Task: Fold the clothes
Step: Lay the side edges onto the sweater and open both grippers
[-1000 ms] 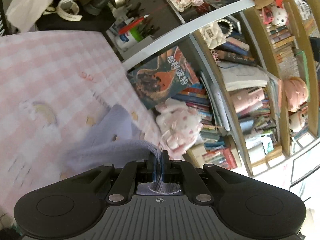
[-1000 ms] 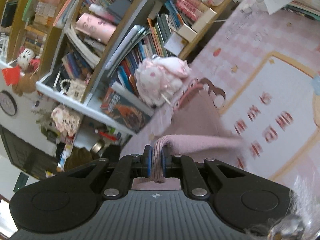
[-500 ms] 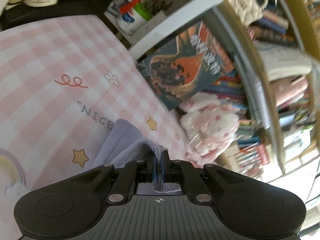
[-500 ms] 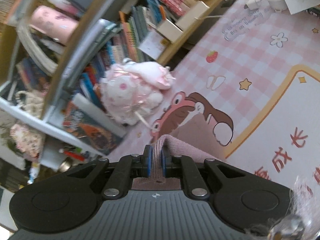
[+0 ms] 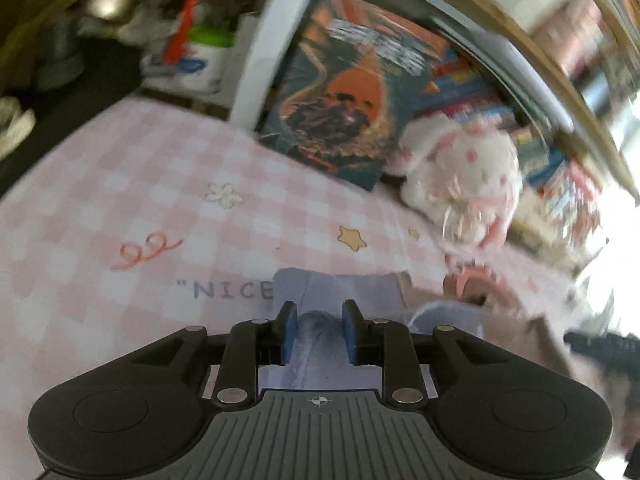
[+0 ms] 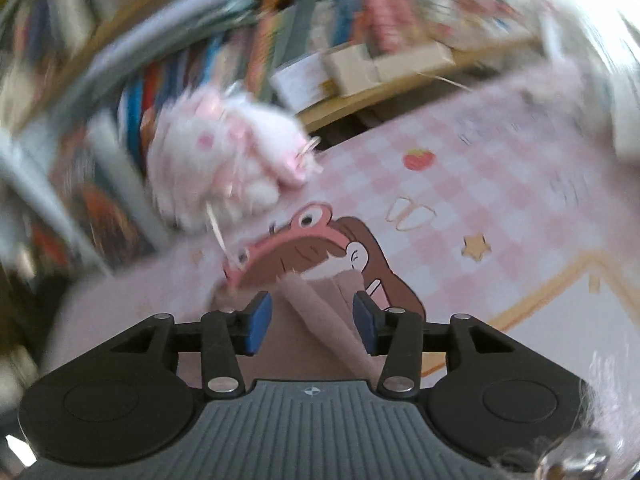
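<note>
Both grippers now parted off the garment, left gripper narrower, right gripper wider, "NICE" on pink checked mat

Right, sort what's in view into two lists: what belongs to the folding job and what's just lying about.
Part of the job:
- lavender garment, between the open left gripper
- pink-brown garment, between the open right gripper

Lying about:
- plush bunny
- poster book
- pen cup
- shelved books
- checked pink mat, only the work surface
</note>
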Motion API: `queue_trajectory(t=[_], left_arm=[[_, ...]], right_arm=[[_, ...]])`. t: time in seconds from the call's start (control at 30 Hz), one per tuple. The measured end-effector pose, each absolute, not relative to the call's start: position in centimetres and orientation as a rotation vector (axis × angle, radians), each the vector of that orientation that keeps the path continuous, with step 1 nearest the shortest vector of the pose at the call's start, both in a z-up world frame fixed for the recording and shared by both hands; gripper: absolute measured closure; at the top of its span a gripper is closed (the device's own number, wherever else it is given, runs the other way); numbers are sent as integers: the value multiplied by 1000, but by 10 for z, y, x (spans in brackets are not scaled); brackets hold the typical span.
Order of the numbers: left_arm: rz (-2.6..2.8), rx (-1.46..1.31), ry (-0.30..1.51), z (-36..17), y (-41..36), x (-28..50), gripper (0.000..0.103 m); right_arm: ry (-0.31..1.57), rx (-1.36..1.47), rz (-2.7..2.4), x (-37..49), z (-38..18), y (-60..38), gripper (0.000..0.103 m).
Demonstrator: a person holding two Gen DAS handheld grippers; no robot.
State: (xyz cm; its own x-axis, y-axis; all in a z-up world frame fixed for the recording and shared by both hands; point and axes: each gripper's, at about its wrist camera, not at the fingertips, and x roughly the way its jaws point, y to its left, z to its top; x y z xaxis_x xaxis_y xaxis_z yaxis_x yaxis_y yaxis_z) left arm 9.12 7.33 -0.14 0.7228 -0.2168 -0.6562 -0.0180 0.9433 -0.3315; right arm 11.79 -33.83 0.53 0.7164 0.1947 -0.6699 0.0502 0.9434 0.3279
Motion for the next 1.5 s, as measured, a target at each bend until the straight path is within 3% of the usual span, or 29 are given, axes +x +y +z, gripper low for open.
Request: queue_trajectory(t=[0.13, 0.27, 0.33, 0.5, 0.7, 0.83, 0.9, 0.97, 1.0, 1.07, 1.2, 1.5], left_arm=[[-174, -138, 738, 1, 51, 103, 71], [-231, -97, 680, 13, 47, 101, 69], [-255, -110, 652, 17, 50, 98, 61], [-282, -4, 702, 6, 43, 102, 61], [-403, 78, 651, 20, 26, 92, 60], [-375, 208, 660, 11, 16, 94, 53], [-313, 292, 687, 0, 14, 102, 55], [-299, 308, 706, -5, 13, 111, 79], [-308, 279, 710, -4, 14, 115, 100], [-324, 139, 692, 3, 25, 119, 100], [-219, -125, 784, -14, 68, 133, 100], [-200, -162, 827, -31, 67, 139, 97]], right_arm=[[764, 23, 109, 130, -4, -307, 59], [776, -84, 109, 146, -16, -299, 59], [787, -73, 103, 150, -20, -302, 62], [830, -7, 85, 158, -31, -309, 77], [853, 81, 58, 164, -33, -316, 79], [855, 96, 54, 165, -33, -317, 78], [849, 105, 51, 164, -33, -317, 79], [846, 113, 58, 164, -33, -318, 81], [846, 116, 63, 164, -33, -318, 82], [848, 127, 93, 164, -32, -318, 98], [827, 123, 72, 160, -28, -323, 99], [856, 179, 63, 166, -38, -333, 99]])
